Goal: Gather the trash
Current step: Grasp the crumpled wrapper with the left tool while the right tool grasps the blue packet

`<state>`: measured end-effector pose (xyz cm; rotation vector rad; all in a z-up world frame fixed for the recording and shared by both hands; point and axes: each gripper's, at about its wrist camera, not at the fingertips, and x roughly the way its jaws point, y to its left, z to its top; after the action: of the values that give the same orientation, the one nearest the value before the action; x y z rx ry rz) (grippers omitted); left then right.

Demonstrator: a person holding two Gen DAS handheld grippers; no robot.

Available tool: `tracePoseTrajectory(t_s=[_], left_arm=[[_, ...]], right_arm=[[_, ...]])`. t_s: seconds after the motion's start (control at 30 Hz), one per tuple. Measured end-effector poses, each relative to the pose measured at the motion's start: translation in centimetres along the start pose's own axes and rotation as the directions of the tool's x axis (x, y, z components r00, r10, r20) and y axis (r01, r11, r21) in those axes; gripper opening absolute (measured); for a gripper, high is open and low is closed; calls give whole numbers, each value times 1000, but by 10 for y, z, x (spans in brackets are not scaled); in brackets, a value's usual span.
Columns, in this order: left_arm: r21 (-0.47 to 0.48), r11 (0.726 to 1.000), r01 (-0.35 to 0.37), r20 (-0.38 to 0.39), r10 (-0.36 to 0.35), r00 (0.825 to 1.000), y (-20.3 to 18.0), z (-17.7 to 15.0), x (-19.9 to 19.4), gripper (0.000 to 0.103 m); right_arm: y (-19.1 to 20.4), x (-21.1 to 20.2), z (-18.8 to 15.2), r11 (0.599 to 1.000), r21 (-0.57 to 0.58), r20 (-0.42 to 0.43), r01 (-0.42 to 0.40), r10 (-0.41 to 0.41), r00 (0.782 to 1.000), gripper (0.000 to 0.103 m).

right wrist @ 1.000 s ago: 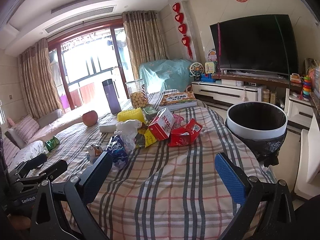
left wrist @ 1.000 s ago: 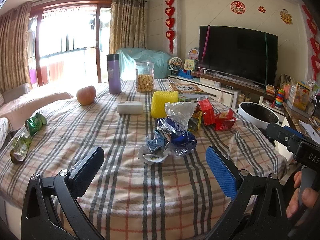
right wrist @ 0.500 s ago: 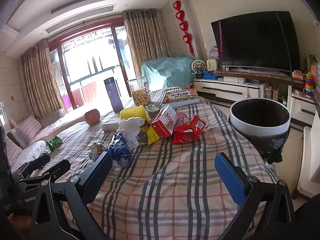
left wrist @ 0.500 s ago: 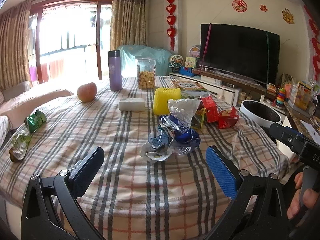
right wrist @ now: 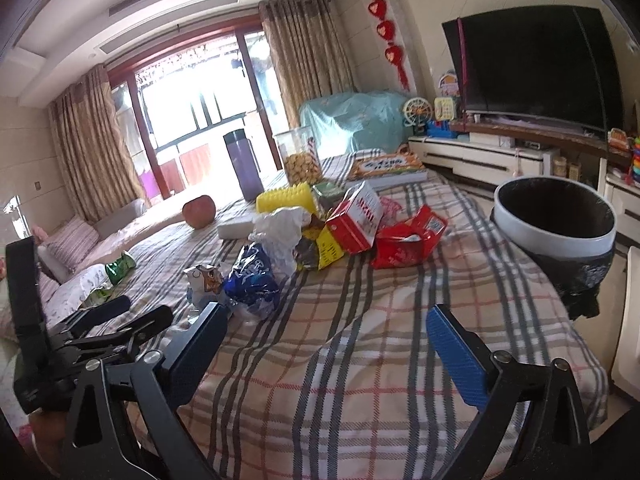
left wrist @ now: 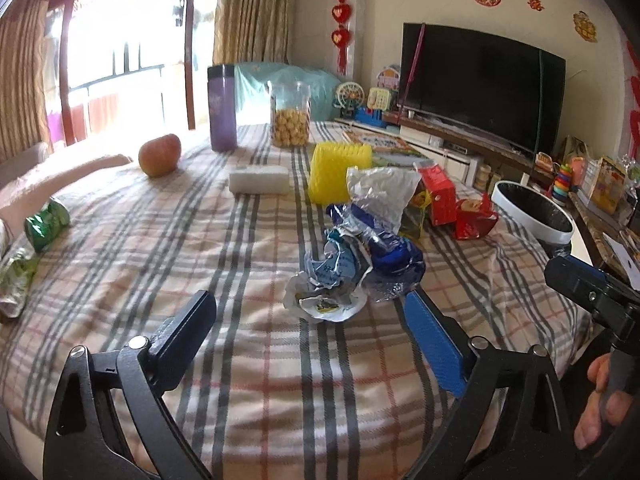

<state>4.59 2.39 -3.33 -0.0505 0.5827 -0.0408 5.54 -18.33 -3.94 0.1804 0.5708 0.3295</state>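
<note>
On plaid table, one apple, one bin, two grippers, left narrowing, both wide, empty

A: What trash is on the table?
B: A crumpled white-and-blue wrapper lies nearest, touching a scrunched blue bag. Behind them, a clear crinkled bag, a yellow packet, a tilted red carton and an open red bag are heaped together.
A: Anything apart?
B: Two green wrappers at the left edge. The black-lined white bin stands just beside the table's right side.
</note>
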Motion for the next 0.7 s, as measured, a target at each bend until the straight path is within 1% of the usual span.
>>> tracePoseTrajectory(t_s=[0.07,0.1,0.17,0.2,0.23,0.27,0.33,0.37,0.43,0.47,0.5,0.53,0.7], left_arm=[[-3,1000,7,-19,-7,1000,1,1,11,96],[-4,1000,11,-31,-12,999,2,1,16,95],[-2,1000,21,-51,-21,998,2,2,26,91],[-2,1000,30,-64,-30,998,3,3,31,85],[-2,999,39,-77,-39,996,3,4,36,78],[-2,999,47,-89,-47,995,4,5,41,73],[-10,997,72,-105,-73,992,7,7,47,50],[-20,995,93,-110,-95,989,9,7,49,44],[-25,993,115,-118,-117,986,10,8,52,22],[-23,992,125,-123,-127,984,9,8,52,16],[-20,991,131,-129,-132,983,9,8,53,7],[-17,991,135,-133,-136,982,9,8,53,5],[-34,990,136,-125,-140,982,18,7,47,4]], right_arm=[[-1,7,0,1000,3,-20,-10,10,1000,94],[-1,10,0,1000,3,-30,-12,12,999,93],[-2,20,0,1000,7,-58,-26,26,998,89],[-1,23,-1,999,9,-68,-33,33,997,87],[-1,28,-1,999,14,-82,-42,43,996,84],[-2,33,-2,999,20,-99,-50,52,994,81],[-1,42,-3,998,27,-120,-63,66,991,77],[-1,45,-3,997,30,-130,-69,72,989,74],[1,53,-1,996,35,-149,-85,90,985,72],[3,57,0,995,36,-156,-95,99,983,72],[5,59,2,994,35,-160,-101,105,981,72],[7,63,3,993,34,-164,-111,115,980,72],[23,86,11,986,26,-195,-166,168,966,71]])
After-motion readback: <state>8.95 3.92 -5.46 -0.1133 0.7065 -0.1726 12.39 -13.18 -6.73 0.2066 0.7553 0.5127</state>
